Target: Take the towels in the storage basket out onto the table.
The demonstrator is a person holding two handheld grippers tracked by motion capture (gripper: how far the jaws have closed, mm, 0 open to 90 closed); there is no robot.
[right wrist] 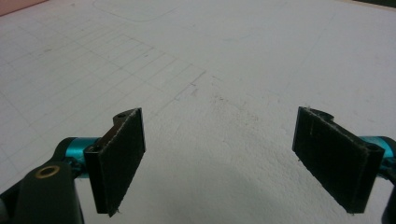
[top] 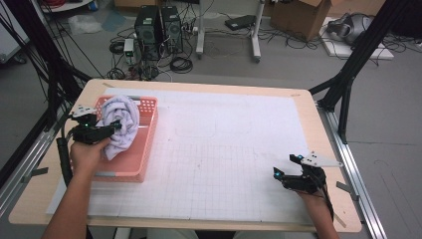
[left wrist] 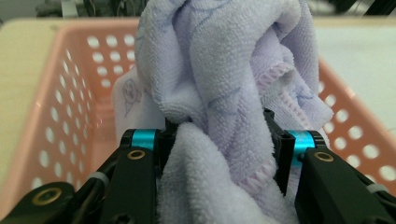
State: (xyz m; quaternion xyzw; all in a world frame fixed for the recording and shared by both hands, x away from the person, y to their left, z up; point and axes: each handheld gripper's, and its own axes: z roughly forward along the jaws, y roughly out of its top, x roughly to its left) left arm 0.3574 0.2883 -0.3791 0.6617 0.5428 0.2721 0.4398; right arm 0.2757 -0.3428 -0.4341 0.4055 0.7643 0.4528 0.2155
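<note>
The left tongs (left wrist: pixel 219 140) are clenched on a bunched lilac towel (left wrist: pixel 224 70), holding it above the pink basket (top: pixel 144 149) at the desk's (top: pixel 199 87) left edge. The right tongs (right wrist: pixel 219 163) stand released with nothing between them, over the white gridded mat (top: pixel 224 144) near the desk's front right corner.

both grippers are black with blue-lit spots; the left gripper (left wrist: pixel 219 144) has cyan collars and brass screws, the right gripper (right wrist: pixel 219 158) flat black pads and a grey three-cornered plate.
</note>
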